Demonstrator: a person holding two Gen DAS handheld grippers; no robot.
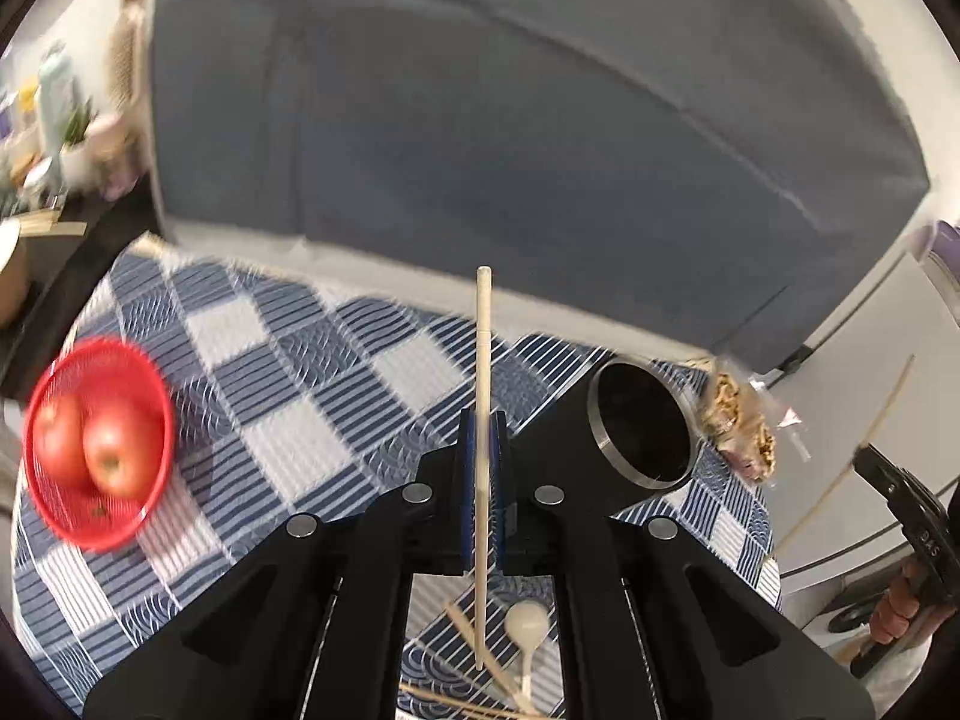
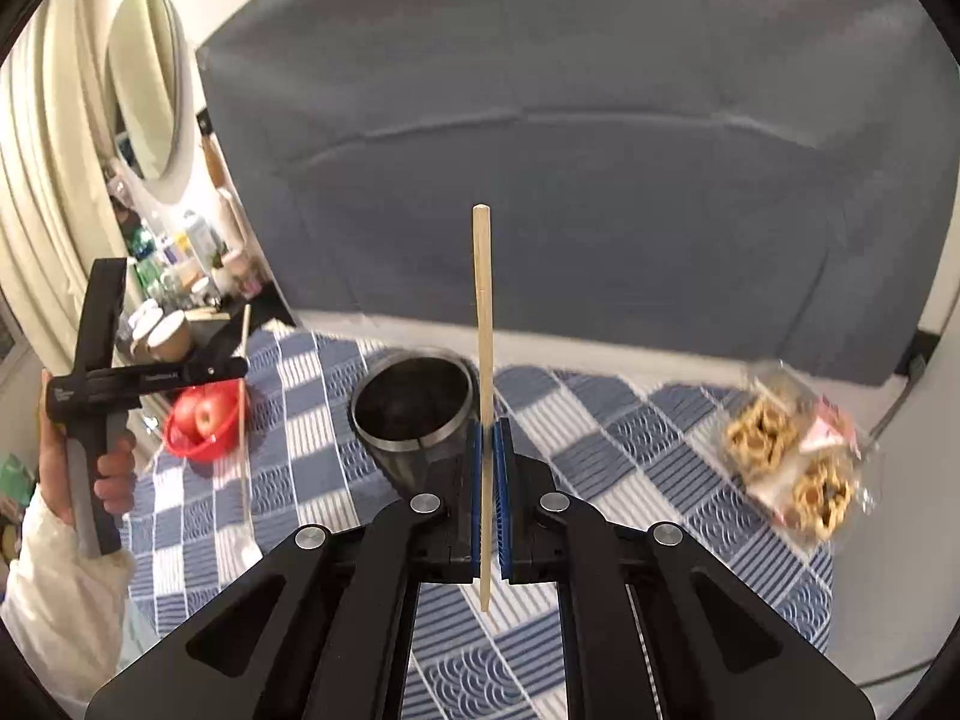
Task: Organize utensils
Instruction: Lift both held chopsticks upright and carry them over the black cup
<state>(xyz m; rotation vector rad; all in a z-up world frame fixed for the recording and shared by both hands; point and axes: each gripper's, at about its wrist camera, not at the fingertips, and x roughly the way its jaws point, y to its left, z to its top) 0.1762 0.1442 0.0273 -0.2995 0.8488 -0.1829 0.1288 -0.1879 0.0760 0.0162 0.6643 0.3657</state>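
Note:
My left gripper (image 1: 483, 420) is shut on a pale chopstick (image 1: 483, 360) that stands upright between its blue pads, above the checked cloth. My right gripper (image 2: 491, 429) is shut on a wooden chopstick (image 2: 482, 312), also upright. A dark metal cup (image 1: 642, 426) stands just right of the left gripper; in the right wrist view the cup (image 2: 414, 408) is just left of the right gripper. A white spoon (image 1: 527, 624) and loose chopsticks (image 1: 480, 642) lie on the cloth under the left gripper. The left gripper (image 2: 240, 369) with its chopstick also shows at the left of the right wrist view.
A red basket with two apples (image 1: 99, 444) sits at the left of the blue checked tablecloth (image 1: 288, 360). A bag of snacks (image 2: 792, 462) lies at the right edge. A grey sofa (image 2: 570, 150) stands behind the table. A cluttered shelf (image 2: 174, 264) is at the far left.

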